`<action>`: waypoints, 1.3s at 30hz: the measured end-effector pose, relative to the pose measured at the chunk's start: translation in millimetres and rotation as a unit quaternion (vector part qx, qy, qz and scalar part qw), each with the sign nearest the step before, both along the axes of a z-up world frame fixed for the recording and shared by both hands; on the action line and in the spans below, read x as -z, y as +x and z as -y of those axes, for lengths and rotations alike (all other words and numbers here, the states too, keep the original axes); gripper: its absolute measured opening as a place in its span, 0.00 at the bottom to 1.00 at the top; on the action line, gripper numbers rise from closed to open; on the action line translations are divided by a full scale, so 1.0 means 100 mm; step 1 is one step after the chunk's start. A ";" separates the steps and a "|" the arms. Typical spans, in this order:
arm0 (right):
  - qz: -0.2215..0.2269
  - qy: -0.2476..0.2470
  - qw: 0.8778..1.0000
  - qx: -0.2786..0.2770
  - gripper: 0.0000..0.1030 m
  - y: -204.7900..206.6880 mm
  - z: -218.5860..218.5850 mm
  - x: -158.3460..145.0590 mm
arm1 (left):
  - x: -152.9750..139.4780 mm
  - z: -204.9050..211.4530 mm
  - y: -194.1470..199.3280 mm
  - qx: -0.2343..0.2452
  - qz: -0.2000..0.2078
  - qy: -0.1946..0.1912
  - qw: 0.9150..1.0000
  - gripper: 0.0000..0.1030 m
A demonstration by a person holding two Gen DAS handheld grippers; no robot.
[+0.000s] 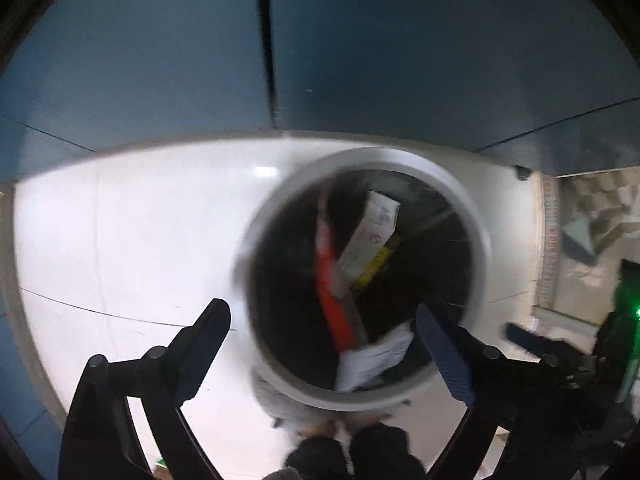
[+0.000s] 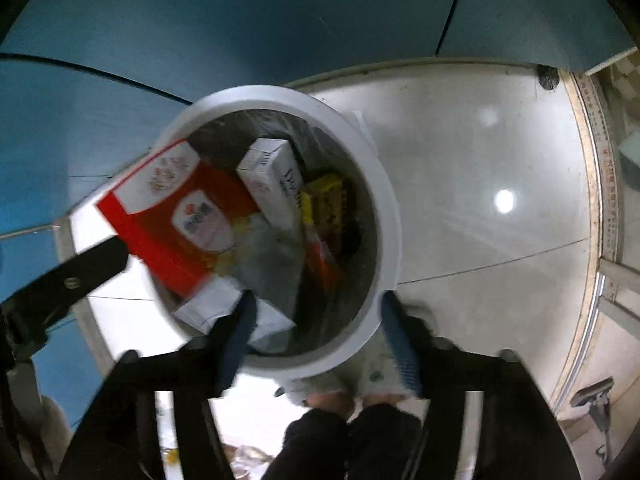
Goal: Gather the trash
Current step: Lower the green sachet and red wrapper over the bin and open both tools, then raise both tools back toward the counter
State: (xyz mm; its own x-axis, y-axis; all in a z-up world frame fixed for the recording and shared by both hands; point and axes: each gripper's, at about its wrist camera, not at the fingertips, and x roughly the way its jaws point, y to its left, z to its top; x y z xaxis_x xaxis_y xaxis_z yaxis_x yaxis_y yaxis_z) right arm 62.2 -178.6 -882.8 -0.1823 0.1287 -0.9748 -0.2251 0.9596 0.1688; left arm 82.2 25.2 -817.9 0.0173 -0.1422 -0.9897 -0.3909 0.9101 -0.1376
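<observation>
A white bin is seen on the pale floor beside a blue wall, holding a red carton, a white box and a yellow pack. Left gripper and right gripper are held spread above the rim, nothing pinched.

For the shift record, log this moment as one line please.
left gripper: open, empty | right gripper: open, empty | red-and-white box: tipping into bin | bin: holds boxes, wrappers
</observation>
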 end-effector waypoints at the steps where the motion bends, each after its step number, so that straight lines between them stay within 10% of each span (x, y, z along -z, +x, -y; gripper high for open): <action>1: 0.004 -0.006 1.000 -0.004 0.88 -0.01 -0.01 0.02 | -0.01 -0.02 -0.03 0.001 0.000 0.007 1.000 0.98; 2: 0.010 -0.015 1.000 -0.006 1.00 -0.02 -0.01 0.01 | -0.02 -0.05 -0.06 0.001 0.001 0.012 1.000 1.00; 15: 0.062 -0.047 0.997 -0.019 1.00 -0.08 -0.05 -0.90 | -0.99 -0.10 -0.30 0.005 0.015 0.075 0.997 1.00; 39: 0.122 -0.014 0.992 -0.018 1.00 -0.64 0.16 -4.28 | -3.82 0.11 -0.96 0.013 0.076 0.082 0.994 1.00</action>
State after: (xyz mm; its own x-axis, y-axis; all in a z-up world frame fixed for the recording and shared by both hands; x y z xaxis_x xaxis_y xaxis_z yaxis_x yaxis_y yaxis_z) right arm -1.7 -194.8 -454.5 0.0559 0.0984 -0.9936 -0.2911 0.9535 0.0781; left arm -13.4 14.7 -436.0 0.1676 0.0191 -0.9857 -0.3525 0.9349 -0.0418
